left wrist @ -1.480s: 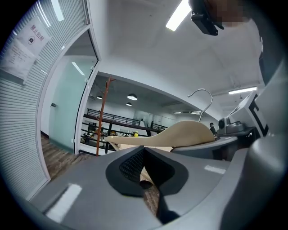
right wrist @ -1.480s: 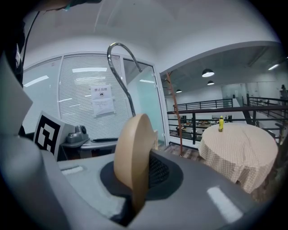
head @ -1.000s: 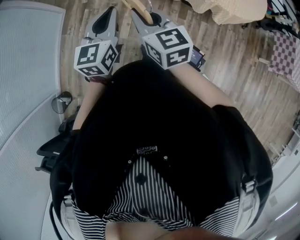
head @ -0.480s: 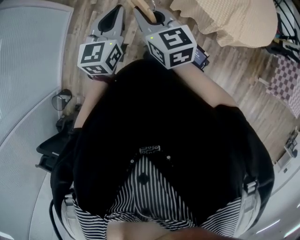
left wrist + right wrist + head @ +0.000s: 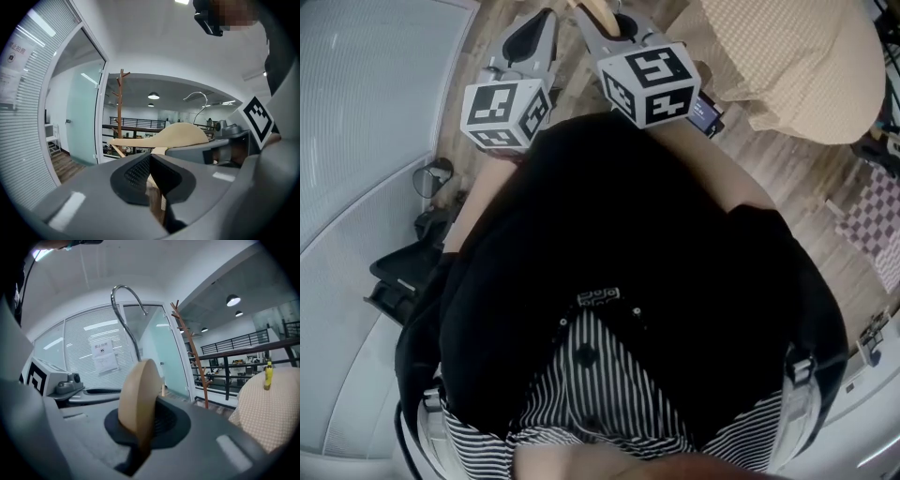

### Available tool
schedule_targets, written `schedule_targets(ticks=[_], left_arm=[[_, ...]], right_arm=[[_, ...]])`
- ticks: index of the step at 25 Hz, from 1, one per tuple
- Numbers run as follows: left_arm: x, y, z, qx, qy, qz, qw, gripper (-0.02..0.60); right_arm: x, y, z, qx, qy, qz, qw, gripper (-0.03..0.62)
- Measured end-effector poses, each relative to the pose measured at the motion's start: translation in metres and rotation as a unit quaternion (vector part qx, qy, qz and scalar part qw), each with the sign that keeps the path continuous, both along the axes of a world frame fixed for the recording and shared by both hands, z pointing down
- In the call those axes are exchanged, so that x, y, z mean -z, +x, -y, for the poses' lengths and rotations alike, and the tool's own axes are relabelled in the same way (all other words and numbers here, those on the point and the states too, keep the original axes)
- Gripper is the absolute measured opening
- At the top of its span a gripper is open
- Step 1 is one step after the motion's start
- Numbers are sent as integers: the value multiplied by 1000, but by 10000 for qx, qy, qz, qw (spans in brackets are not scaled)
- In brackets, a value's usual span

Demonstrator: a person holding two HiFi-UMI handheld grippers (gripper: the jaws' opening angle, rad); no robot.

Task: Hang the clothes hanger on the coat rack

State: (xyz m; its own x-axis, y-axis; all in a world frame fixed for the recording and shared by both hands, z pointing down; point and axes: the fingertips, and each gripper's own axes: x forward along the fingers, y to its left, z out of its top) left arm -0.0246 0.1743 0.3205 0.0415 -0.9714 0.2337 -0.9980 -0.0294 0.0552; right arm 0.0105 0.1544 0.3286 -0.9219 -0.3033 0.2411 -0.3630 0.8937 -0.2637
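A wooden clothes hanger (image 5: 136, 399) with a steel hook (image 5: 125, 310) is held up in front of the person. My right gripper (image 5: 146, 420) is shut on its thick rounded body just below the hook. My left gripper (image 5: 151, 164) is shut on a thin wooden part of the same hanger (image 5: 180, 133), close beside the right gripper (image 5: 220, 150). In the head view both grippers, left (image 5: 542, 23) and right (image 5: 614, 23), point away from the body, side by side. The wooden coat rack (image 5: 121, 98) stands ahead, apart from the hanger, and its pole (image 5: 191, 352) also shows in the right gripper view.
A glass wall with blinds (image 5: 356, 141) runs along the left, with a paper notice (image 5: 104, 356) on it and a glass door (image 5: 82, 122). A beige checked cloth (image 5: 797, 66) lies to the right. A black railing (image 5: 243, 357) is behind. A black chair (image 5: 403, 281) stands at the left.
Both grippers have moved on together across the floor with the hanger. The beige cloth has grown larger at the upper right and the glass wall has swung in the view.
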Motion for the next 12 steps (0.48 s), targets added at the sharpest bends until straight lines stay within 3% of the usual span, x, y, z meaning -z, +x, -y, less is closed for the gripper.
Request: schedule_targets(ticks=[5,12], left_arm=[[-3,-3,11,88,-111,24,9999,3],[-3,0,65,2,-18,-9,10000,3]], right_arm=[[1,4,12,40,-134,196,9997,2],[0,20,55,-71,-58,192,9998,2]])
